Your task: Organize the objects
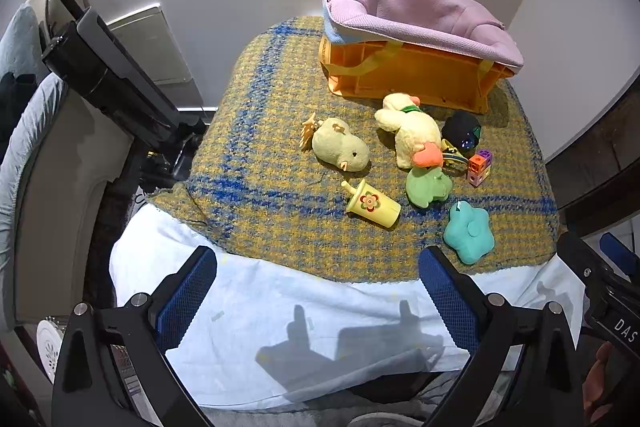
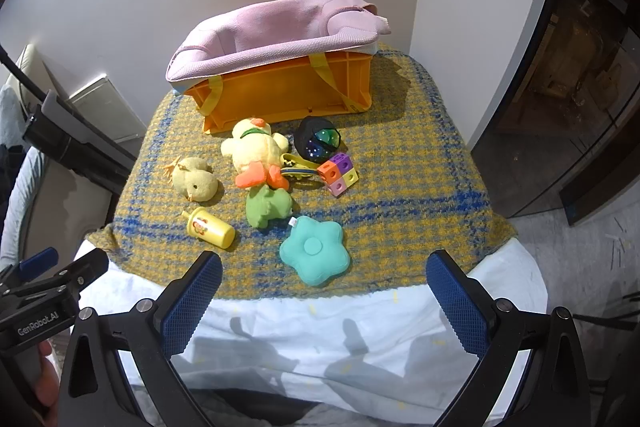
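Toys lie scattered on a yellow-and-blue plaid blanket (image 2: 400, 179): a teal flower cushion (image 2: 315, 250), a yellow toy cup (image 2: 210, 228), a green plush (image 2: 267, 206), a yellow duck plush (image 2: 256, 153), a small chick plush (image 2: 195, 179), a block of coloured cubes (image 2: 339, 173) and a dark ball (image 2: 318, 137). Behind them stands an orange crate (image 2: 288, 93) lined with pink fabric (image 2: 280, 27). My left gripper (image 1: 318, 301) hovers open over the white sheet, short of the toys. My right gripper (image 2: 324, 301) is open too, just short of the flower cushion. Neither holds anything.
A white sheet (image 2: 320, 339) covers the near part of the table below the blanket. A white wall rises behind the crate. Dark furniture (image 2: 580, 107) stands at the right; a black stand (image 1: 104, 67) and a pale chair (image 1: 48, 187) at the left.
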The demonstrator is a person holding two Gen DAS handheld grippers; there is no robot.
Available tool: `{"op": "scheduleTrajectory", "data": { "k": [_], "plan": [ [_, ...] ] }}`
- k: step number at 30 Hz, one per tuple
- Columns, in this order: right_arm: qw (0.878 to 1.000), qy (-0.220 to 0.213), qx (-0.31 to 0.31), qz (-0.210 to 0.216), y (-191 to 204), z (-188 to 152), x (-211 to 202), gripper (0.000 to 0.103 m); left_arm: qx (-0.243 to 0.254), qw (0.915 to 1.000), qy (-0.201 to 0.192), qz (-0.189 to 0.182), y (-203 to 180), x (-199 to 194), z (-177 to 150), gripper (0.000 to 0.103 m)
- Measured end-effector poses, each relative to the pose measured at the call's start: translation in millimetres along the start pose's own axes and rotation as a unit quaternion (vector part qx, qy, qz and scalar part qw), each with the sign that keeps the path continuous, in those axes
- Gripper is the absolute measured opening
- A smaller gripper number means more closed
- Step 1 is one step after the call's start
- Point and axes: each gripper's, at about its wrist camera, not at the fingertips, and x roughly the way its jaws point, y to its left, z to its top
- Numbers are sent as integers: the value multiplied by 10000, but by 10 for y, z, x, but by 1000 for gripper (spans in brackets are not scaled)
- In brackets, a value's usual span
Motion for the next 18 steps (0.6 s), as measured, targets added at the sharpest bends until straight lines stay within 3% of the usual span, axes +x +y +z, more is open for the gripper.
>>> {"op": "scheduleTrajectory", "data": {
  "k": [18],
  "plan": [
    [10000,17,-37,25,0,-2,-2,102,-11,10000,35,41,-16,6,-4,103]
  ]
}}
